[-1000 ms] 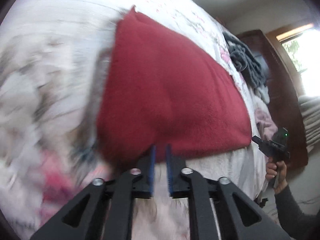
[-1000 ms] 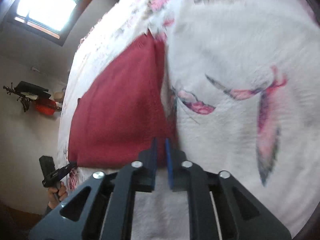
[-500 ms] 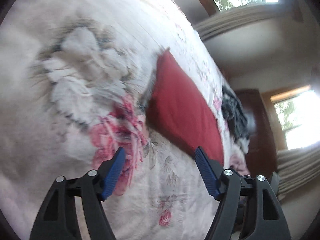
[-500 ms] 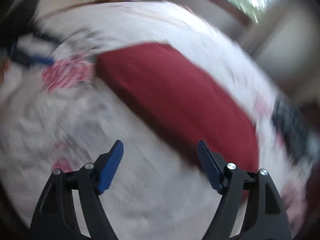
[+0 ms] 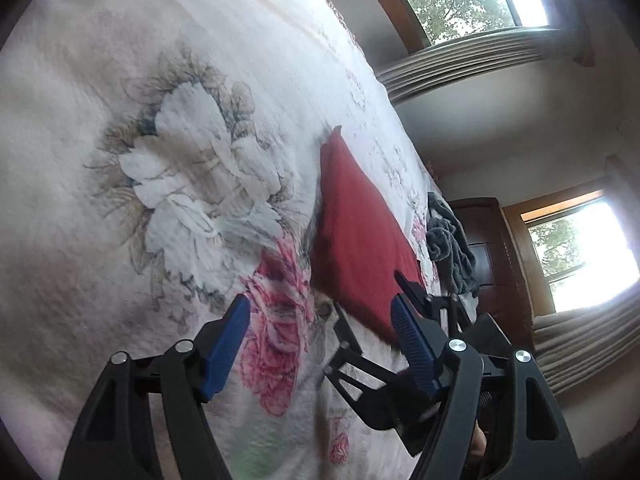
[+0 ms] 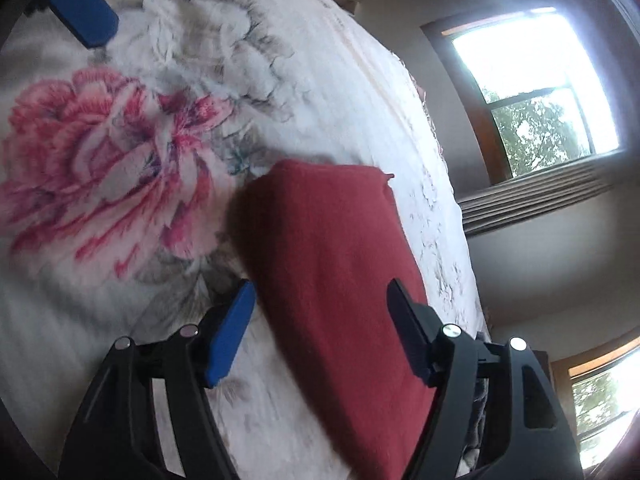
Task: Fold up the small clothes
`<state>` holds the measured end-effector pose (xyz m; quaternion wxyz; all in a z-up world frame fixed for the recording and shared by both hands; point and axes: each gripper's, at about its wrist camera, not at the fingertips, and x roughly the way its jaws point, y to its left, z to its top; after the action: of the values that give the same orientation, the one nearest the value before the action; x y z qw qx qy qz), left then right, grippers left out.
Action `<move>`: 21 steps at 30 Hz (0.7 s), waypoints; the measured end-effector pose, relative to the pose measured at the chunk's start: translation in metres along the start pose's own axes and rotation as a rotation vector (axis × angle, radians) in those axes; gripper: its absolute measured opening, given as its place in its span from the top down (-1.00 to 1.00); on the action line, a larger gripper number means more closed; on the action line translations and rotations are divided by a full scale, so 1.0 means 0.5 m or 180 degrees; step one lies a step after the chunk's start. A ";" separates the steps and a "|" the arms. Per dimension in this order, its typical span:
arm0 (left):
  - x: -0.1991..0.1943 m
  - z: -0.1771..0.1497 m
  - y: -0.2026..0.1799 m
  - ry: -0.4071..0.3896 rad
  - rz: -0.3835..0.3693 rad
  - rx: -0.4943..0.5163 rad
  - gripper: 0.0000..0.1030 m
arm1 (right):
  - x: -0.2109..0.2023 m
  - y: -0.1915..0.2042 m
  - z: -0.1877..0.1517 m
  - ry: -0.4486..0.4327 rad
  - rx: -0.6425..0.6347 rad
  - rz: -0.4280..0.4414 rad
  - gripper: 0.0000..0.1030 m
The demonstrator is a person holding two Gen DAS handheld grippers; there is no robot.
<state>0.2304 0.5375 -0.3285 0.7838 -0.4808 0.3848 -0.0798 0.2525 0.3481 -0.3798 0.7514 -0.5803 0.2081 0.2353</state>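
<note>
Red cloth (image 6: 336,280) flat on bed (image 6: 328,88), folded, long side running away from both tools. Right tool (image 6: 320,332) spread wide, empty, right over near end of cloth. Left tool (image 5: 320,344) spread wide too, empty, off to cloth's left over flower print. Right nearer, likely first to grab.

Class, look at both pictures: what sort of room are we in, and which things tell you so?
Most likely a bedroom: a bed with a floral bedspread, a dark wooden wardrobe, curtained windows, and a folded red garment lying on the bed.
</note>
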 end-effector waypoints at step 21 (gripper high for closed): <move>0.003 0.137 -0.020 -0.0041 -0.0183 -0.0120 -0.44 | 0.089 -0.068 0.050 0.0061 0.0491 0.0102 0.61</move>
<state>0.2806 0.5787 -0.3046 0.7745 -0.5068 0.3673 -0.0919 0.3096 0.3702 -0.3733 0.7880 -0.5195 0.2421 0.2250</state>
